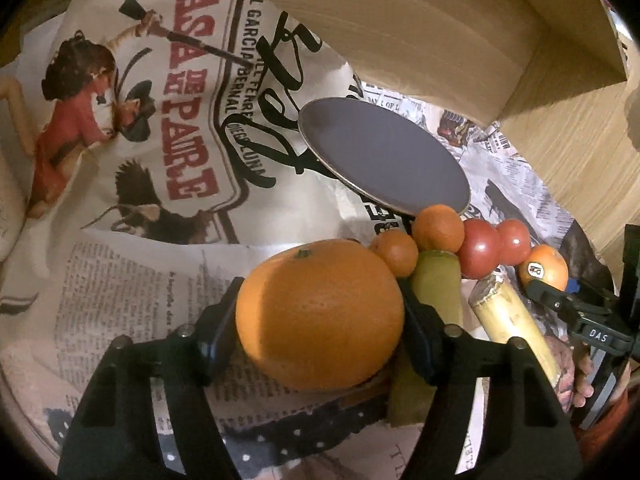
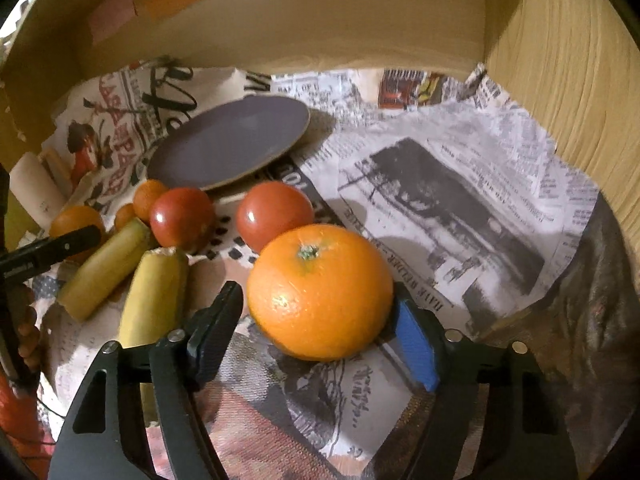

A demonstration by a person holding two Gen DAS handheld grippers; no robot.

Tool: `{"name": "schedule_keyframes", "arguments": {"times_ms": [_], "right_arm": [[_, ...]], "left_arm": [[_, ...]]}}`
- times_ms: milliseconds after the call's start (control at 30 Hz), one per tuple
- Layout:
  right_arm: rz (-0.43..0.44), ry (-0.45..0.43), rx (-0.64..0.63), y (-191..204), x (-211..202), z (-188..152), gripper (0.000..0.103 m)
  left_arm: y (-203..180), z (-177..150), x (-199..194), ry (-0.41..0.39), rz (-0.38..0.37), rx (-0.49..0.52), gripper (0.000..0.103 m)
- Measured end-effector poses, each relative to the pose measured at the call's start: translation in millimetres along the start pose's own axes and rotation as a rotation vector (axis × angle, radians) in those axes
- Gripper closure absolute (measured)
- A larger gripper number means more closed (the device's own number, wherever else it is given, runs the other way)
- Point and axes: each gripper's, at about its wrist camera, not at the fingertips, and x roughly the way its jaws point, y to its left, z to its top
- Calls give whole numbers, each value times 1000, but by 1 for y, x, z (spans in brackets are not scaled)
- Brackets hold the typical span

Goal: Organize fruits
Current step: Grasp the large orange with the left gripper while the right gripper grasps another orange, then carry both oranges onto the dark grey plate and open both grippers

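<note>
A large orange [image 1: 320,312] lies on the newspaper between the fingers of my left gripper [image 1: 320,316], and both pads touch its sides. Another orange [image 2: 320,292] sits between the fingers of my right gripper [image 2: 316,320]. The blue right pad touches this orange, while a small gap shows at the left finger [image 2: 218,320]. Between the two lie two tomatoes [image 2: 182,218] [image 2: 274,216], two small tangerines [image 1: 438,228] [image 1: 394,252] and two banana pieces [image 2: 154,300] [image 2: 104,272]. An empty purple plate [image 1: 384,156] lies behind the fruit.
Newspaper sheets [image 1: 168,140] cover the surface. A wooden wall [image 2: 568,80] rises at the right and a pale board [image 1: 360,8] overhangs the back. A person's fingers [image 2: 28,336] show at the left edge.
</note>
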Motion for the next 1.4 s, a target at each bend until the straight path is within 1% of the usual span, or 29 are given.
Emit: {"name": "schedule_keyframes", "arguments": {"times_ms": [67,333,600,700,933,1033,1167,1267,1400], "right_arm": [[-6,-3,1,-1,1,0,38],[-3,-26,15,-3,-4,0,39],[-27,-97,6,-2,-26,6,39],[-23,-134,1,0,-36,14,39],[-19,-231,-58,18,-58,35,39],[1,-267,-88,27,-65,47,39],[8,-316,-136,39,-69,61,39],[20,-338,-161,46,-68,74,39],[49,-338,-181,54,-60,91,39]], "left_arm": [[-1,0,0,-4,2,1,33],[5,2,-5,-14,8,-16,33],[5,15,-27,-92,20,-3,34],[3,23,-40,-133,24,10,34],[-10,43,-69,-230,22,45,34],[-18,51,-79,-259,14,61,34],[-30,61,-88,-294,7,89,34],[-39,68,-90,-311,1,110,34],[-51,79,-89,-323,-4,138,34]]}}
